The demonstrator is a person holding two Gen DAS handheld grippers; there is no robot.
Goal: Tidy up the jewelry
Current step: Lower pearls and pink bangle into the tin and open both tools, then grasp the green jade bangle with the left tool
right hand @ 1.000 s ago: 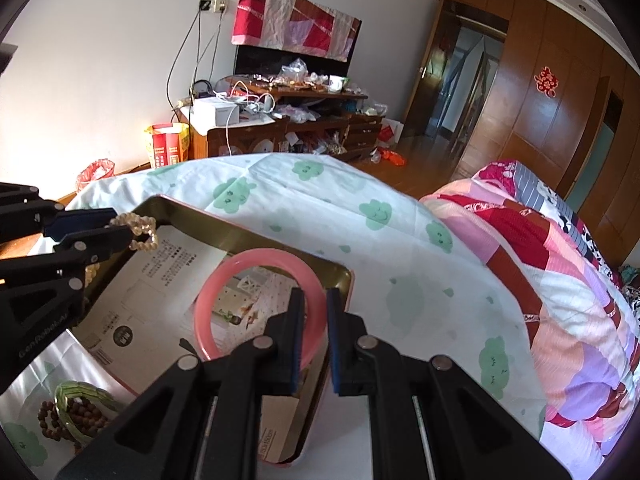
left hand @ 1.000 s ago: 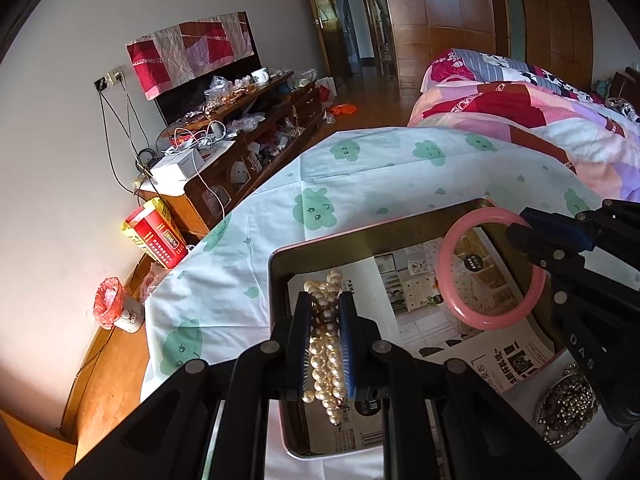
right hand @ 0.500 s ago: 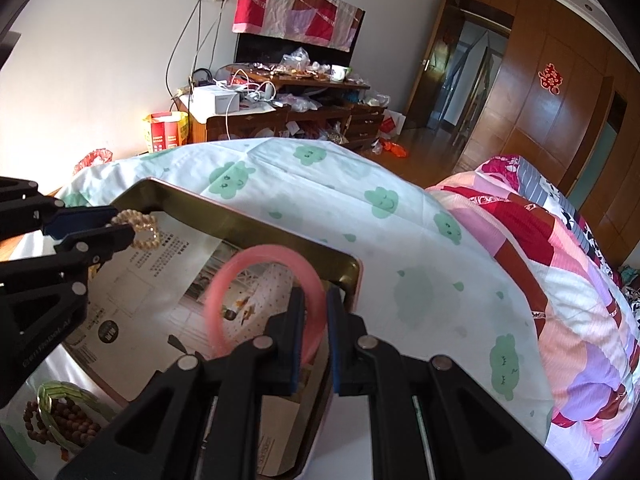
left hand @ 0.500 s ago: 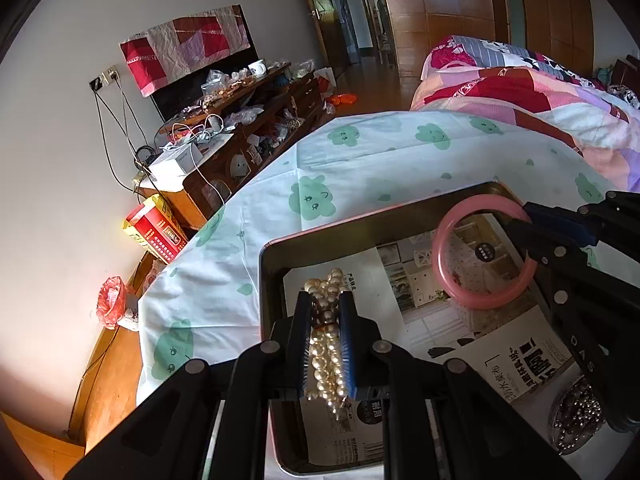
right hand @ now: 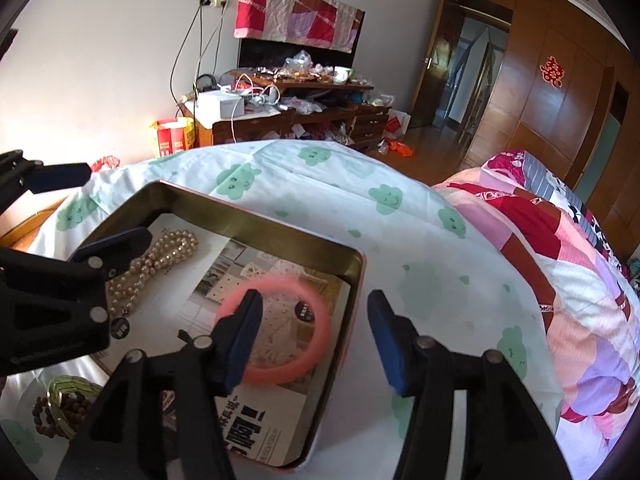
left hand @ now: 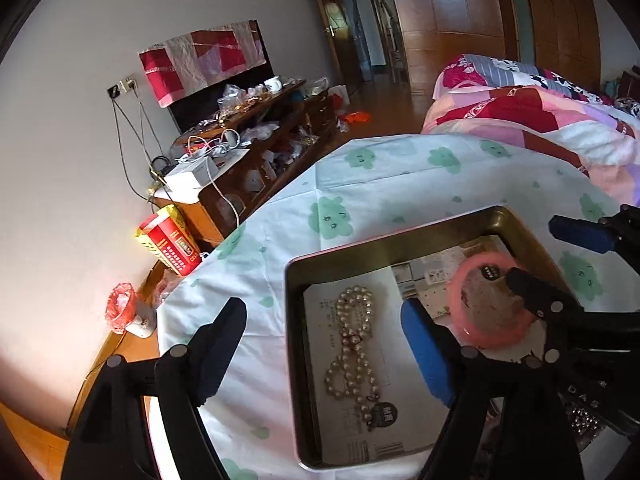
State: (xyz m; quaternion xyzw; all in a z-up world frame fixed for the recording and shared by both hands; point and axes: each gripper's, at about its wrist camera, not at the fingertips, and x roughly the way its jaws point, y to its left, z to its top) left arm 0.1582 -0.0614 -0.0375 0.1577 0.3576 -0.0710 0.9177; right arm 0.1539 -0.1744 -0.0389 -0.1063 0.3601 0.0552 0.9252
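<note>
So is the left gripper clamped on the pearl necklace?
No, the left gripper is open, and the pearl necklace lies loose on the paper in the tin tray.

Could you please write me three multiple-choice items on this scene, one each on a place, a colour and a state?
1. Where is the pearl necklace?
A. in the tray
B. on the quilt
C. in the left gripper

2. What colour is the bangle?
A. green
B. pink
C. white

3. How are the two grippers?
A. both shut
B. only the left open
C. both open

Answers:
1 A, the pearl necklace lies on the paper inside the tray.
2 B, the bangle is pink.
3 C, the left gripper and right gripper have fingers spread, holding nothing.
</note>
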